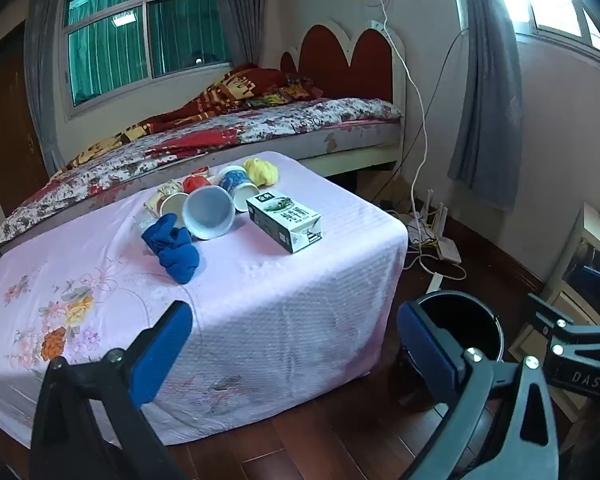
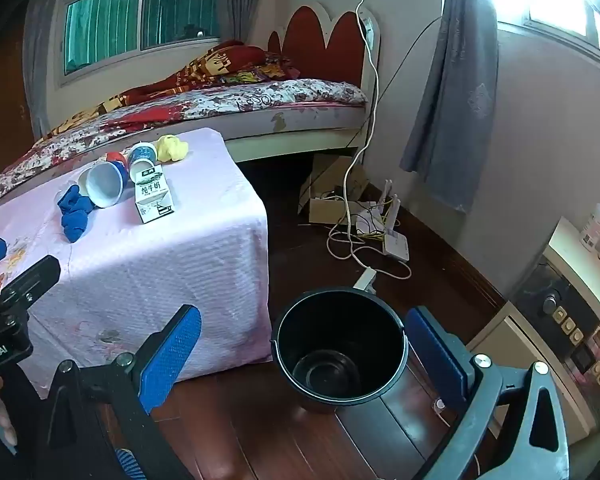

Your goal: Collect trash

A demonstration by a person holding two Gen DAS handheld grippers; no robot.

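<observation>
I hold both tools, left tool and right tool, spread and empty; the milk carton lies near the table's right edge, above the bin.

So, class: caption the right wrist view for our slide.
Open right gripper above empty black bin; milk carton waits on table.

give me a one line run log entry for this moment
stage: start | left gripper: open, empty | right gripper: open, empty | milk carton, cups, cloth balls: on table | black bucket: floor, empty
</observation>
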